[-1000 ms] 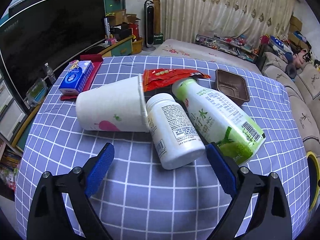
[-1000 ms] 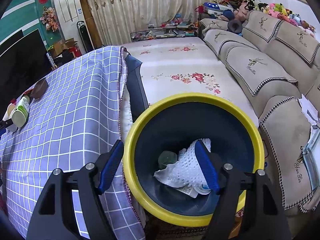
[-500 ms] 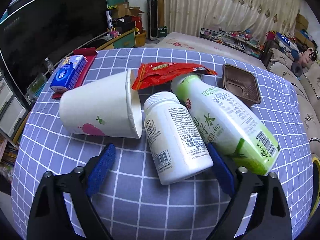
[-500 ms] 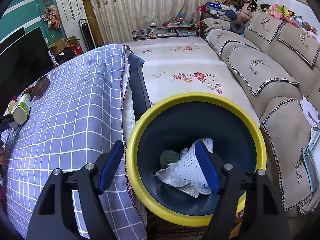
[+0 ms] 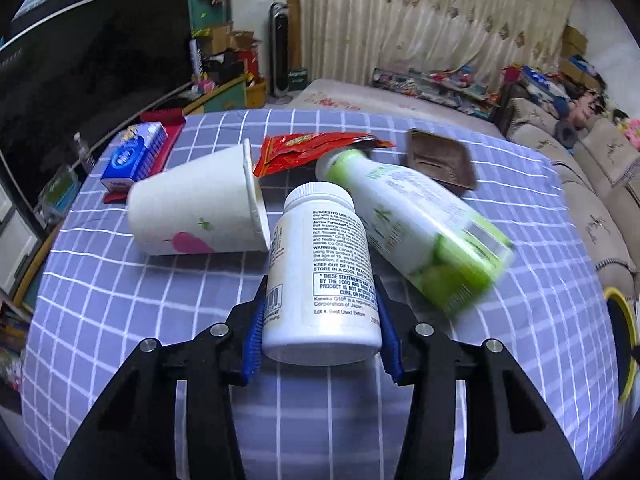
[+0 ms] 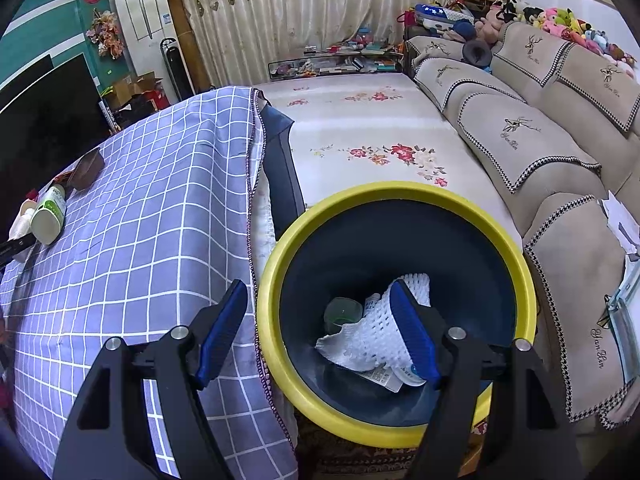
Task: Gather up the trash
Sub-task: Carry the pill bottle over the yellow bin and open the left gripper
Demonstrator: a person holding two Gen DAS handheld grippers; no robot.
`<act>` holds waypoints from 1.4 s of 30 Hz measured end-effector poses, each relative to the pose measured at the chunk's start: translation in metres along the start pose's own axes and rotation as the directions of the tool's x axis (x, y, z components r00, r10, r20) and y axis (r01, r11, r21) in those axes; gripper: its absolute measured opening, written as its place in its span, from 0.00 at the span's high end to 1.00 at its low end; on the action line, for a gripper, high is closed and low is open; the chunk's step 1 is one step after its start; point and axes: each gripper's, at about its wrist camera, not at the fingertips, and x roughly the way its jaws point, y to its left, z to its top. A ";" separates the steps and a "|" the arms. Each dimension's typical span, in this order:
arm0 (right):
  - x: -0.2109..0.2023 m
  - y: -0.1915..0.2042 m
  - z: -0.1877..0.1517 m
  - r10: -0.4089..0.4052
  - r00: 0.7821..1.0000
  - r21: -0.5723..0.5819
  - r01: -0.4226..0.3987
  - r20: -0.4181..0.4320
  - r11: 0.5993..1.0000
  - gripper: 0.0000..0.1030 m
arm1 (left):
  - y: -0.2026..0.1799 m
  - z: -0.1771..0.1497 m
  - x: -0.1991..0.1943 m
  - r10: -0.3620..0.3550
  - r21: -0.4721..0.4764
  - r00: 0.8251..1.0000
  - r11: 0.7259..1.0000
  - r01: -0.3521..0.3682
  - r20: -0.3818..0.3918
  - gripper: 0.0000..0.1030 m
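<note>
My left gripper (image 5: 320,332) is shut on a white pill bottle (image 5: 320,272), its blue pads pressing both sides near the bottle's base, over the checked tablecloth. A green-and-white drink bottle (image 5: 420,236) lies to its right, blurred. A white paper cup (image 5: 196,208) lies on its side to the left, a red snack wrapper (image 5: 308,148) and a brown plastic tray (image 5: 440,164) behind. My right gripper (image 6: 320,332) is open and empty above the yellow-rimmed bin (image 6: 400,192), which holds white foam netting (image 6: 376,332) and a clear cup (image 6: 342,314).
A blue tissue pack (image 5: 134,156) on a red tray sits at the table's far left. The bin's rim also shows at the right edge of the left wrist view (image 5: 624,320). A sofa (image 6: 540,148) stands right of the bin, and a floral mat (image 6: 360,136) lies behind it.
My left gripper moved forward and closed on the white pill bottle. The green drink bottle shifted to the right. My right gripper stays open over the bin.
</note>
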 end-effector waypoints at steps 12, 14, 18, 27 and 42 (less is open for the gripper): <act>-0.018 0.000 0.000 0.017 0.999 0.007 -0.017 0.038 1.000 0.32 | -0.035 -0.041 -0.111 -0.130 0.173 0.989 0.978 0.115 0.076 0.55; -0.023 -0.004 -0.002 0.015 0.999 0.015 -0.016 0.046 1.000 0.32 | -0.050 -0.044 -0.126 -0.172 0.206 0.982 0.966 0.154 0.075 0.55; -0.033 -0.015 -0.007 0.004 0.998 0.035 -0.006 0.058 0.999 0.32 | -0.093 -0.047 -0.147 -0.268 0.289 0.961 0.927 0.240 0.063 0.55; -0.059 -0.067 -0.020 -0.064 0.993 0.115 0.053 0.095 0.992 0.32 | -0.232 -0.050 -0.149 -0.490 0.448 0.869 0.763 0.465 -0.068 0.54; -0.093 -0.144 -0.036 -0.188 0.976 0.239 0.159 0.106 0.958 0.32 | -0.440 -0.085 -0.025 -0.436 0.508 0.791 0.607 0.611 -0.429 0.54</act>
